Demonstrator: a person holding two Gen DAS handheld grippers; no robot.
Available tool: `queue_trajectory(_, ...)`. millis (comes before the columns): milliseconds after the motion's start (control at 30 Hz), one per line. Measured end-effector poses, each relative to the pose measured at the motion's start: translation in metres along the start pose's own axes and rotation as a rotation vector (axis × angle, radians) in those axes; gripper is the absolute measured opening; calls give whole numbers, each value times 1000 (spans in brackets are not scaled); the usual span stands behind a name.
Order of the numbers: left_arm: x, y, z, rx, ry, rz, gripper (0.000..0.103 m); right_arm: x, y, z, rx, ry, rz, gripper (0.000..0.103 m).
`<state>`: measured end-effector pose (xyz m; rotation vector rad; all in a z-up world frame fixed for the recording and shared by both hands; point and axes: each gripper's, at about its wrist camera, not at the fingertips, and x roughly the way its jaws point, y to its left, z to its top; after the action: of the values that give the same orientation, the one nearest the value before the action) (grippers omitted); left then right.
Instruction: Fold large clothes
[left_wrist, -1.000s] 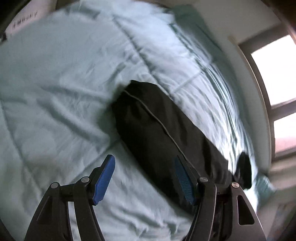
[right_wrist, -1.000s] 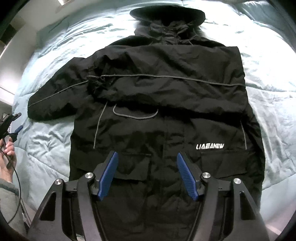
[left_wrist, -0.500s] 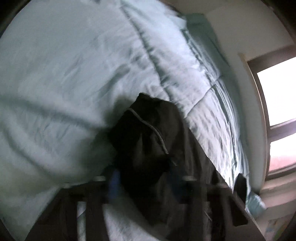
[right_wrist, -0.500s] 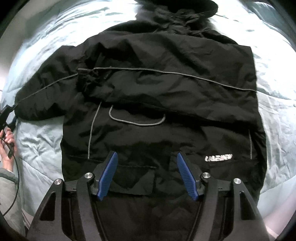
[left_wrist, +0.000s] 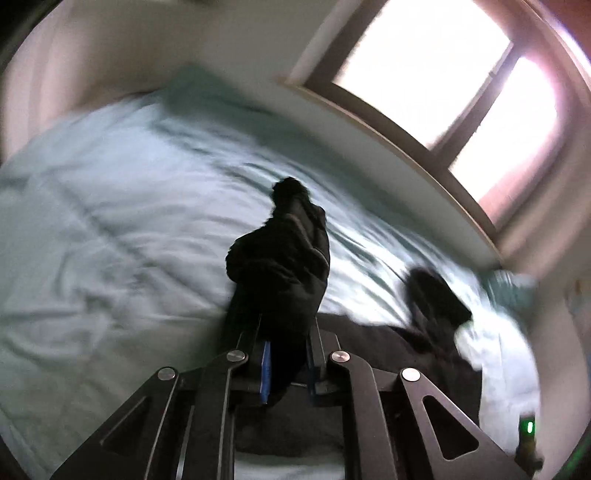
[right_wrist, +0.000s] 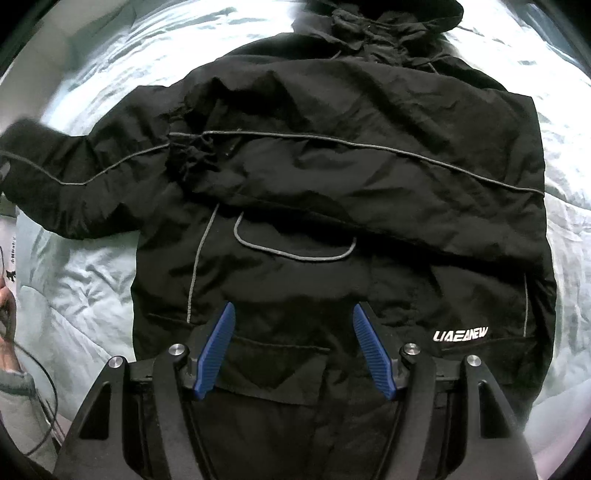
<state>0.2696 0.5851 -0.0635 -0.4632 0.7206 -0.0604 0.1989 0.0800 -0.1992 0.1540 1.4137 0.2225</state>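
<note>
A large black hooded jacket (right_wrist: 351, 192) with grey piping and a white logo lies spread on a pale blue duvet (right_wrist: 88, 288). One sleeve is folded across its chest. My right gripper (right_wrist: 291, 347) is open and empty, hovering over the jacket's lower middle. My left gripper (left_wrist: 288, 354) is shut on the end of the other sleeve (left_wrist: 284, 269) and holds it lifted off the bed. That sleeve also shows raised at the left of the right wrist view (right_wrist: 44, 173). The hood (left_wrist: 436, 299) lies further right.
The duvet (left_wrist: 110, 229) covers the bed around the jacket. A window (left_wrist: 443, 77) and a white sill run along the far side. The person's hand with a cable (right_wrist: 11, 332) is at the left edge of the right wrist view.
My left gripper has shut on the sleeve end and lifted it off the bed, its view swinging toward the window. My right gripper moved slightly closer over the jacket and stayed open.
</note>
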Motion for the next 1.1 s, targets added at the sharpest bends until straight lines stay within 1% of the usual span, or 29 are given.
queue_trajectory(33, 5, -27, -4, 53, 10, -15, 14, -1, -3, 0, 5, -3, 7, 70)
queue_trajectory(67, 9, -45, -8, 87, 19, -26, 14, -3, -7, 0, 14, -9, 16, 70)
queue_trajectory(100, 19, -75, -15, 141, 39, -48, 14, -4, -13, -1, 23, -14, 23, 70)
queue_trajectory(133, 23, -93, -20, 172, 53, -64, 14, -5, -19, -1, 31, -18, 26, 70)
queue_trajectory(167, 34, -120, -28, 217, 80, -90, 14, -5, -23, -2, 36, -21, 26, 70)
queue_trajectory(233, 53, -160, -43, 289, 125, -141, 14, -5, -34, -3, 50, -26, 26, 70)
queue_trajectory(300, 74, -206, -65, 367, 185, -201, 14, -3, -49, -5, 74, -26, 39, 70)
queue_trajectory(367, 94, -243, -86, 425, 244, -240, 14, 0, -62, -6, 94, -23, 50, 70)
queue_trajectory(433, 115, -275, -110, 488, 286, -238, 14, 4, -75, -7, 112, -15, 53, 70)
queue_trajectory(500, 136, -295, -129, 518, 320, -228, 14, 5, -89, -7, 128, -12, 56, 70)
queue_trajectory(567, 154, -308, -145, 520, 363, -222, 16, 6, -103, -7, 143, -12, 56, 70)
queue_trajectory(633, 178, -315, -159, 495, 440, -201, 22, 7, -116, -7, 151, -12, 47, 70)
queue_trajectory(700, 194, -310, -171, 459, 513, -206, 28, 9, -125, -5, 151, -12, 37, 70)
queue_trajectory(767, 208, -301, -179, 373, 620, -283, 31, 9, -131, -1, 143, -15, 35, 70)
queue_trajectory(800, 216, -293, -183, 290, 702, -336, 35, 9, -134, 2, 141, -22, 40, 70)
queue_trajectory(833, 222, -284, -187, 200, 782, -376, 35, 8, -136, 7, 139, -34, 54, 70)
queue_trajectory(867, 224, -279, -190, 151, 814, -397, 35, 6, -137, 10, 136, -44, 66, 70)
queue_trajectory(900, 219, -273, -190, 126, 816, -406, 35, 3, -137, 16, 131, -59, 79, 70)
queue_trajectory(967, 198, -267, -183, 157, 756, -375, 36, -1, -134, 31, 116, -91, 100, 70)
queue_trajectory(1000, 187, -264, -179, 164, 733, -358, 39, -1, -131, 39, 108, -101, 112, 70)
queue_trajectory(1067, 166, -253, -169, 148, 703, -343, 42, 2, -123, 59, 93, -116, 143, 70)
queue_trajectory(1100, 156, -247, -164, 153, 678, -319, 43, 7, -119, 69, 91, -115, 166, 70)
